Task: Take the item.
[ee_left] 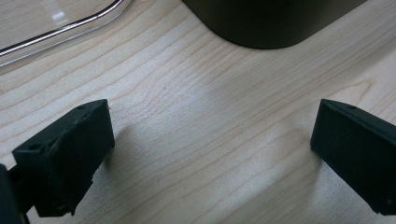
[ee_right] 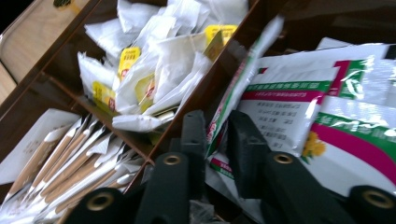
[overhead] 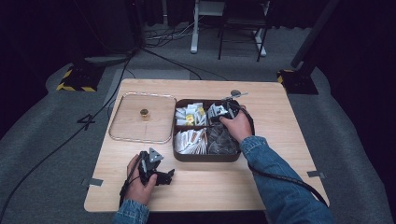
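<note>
A dark brown box (overhead: 205, 158) with four compartments stands mid-table. My right gripper (overhead: 218, 112) reaches into its far right compartment. In the right gripper view, my right gripper (ee_right: 218, 140) is shut on the edge of a white sachet (ee_right: 252, 60) with green and magenta stripes, which stands on edge against the divider. More such sachets (ee_right: 299, 107) lie flat beside it. My left gripper (overhead: 166, 176) rests on the table in front of the box's near left corner. In its own view, my left gripper (ee_left: 212, 140) is open over bare wood.
Tea bags with yellow tags (ee_right: 154, 70) fill the far left compartment, paper-wrapped sticks (ee_right: 70, 158) the near left, dark packets (overhead: 222, 139) the near right. A clear lid (overhead: 126, 123) with a gold knob lies left of the box. A small round metal piece (overhead: 236, 93) sits behind it.
</note>
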A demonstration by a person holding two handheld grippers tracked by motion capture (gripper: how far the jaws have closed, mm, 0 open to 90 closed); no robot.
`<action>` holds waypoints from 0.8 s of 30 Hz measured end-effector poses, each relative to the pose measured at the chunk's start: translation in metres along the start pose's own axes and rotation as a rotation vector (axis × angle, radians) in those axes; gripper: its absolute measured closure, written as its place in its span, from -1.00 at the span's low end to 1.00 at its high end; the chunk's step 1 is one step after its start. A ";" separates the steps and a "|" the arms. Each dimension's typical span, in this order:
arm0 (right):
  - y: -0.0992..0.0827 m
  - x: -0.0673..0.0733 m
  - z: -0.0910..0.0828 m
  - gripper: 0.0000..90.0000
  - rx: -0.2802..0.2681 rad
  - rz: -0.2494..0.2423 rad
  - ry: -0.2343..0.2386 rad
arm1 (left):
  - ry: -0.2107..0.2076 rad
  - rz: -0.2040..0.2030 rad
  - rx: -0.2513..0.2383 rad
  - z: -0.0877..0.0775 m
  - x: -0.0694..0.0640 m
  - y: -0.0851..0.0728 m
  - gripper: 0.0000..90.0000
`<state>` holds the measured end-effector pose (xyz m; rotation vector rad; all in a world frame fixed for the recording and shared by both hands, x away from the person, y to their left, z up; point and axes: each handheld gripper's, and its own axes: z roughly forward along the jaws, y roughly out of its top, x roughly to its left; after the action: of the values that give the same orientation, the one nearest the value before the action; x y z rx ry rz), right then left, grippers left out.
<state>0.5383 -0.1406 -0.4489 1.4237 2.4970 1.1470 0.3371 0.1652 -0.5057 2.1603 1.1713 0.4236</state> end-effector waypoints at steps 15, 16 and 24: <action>0.006 0.001 -0.033 0.91 -0.092 0.011 -0.007 | -0.003 0.000 0.001 0.000 0.000 0.000 -1.00; 0.006 0.002 -0.036 0.91 -0.099 0.005 -0.003 | -0.003 0.003 0.002 0.000 0.000 0.000 -1.00; 0.004 0.009 -0.066 0.91 -0.153 -0.024 0.046 | -0.002 -0.004 0.003 0.001 0.000 0.001 -1.00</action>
<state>0.5106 -0.1706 -0.3961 1.3399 2.3888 1.3480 0.3378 0.1647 -0.5057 2.1605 1.1751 0.4181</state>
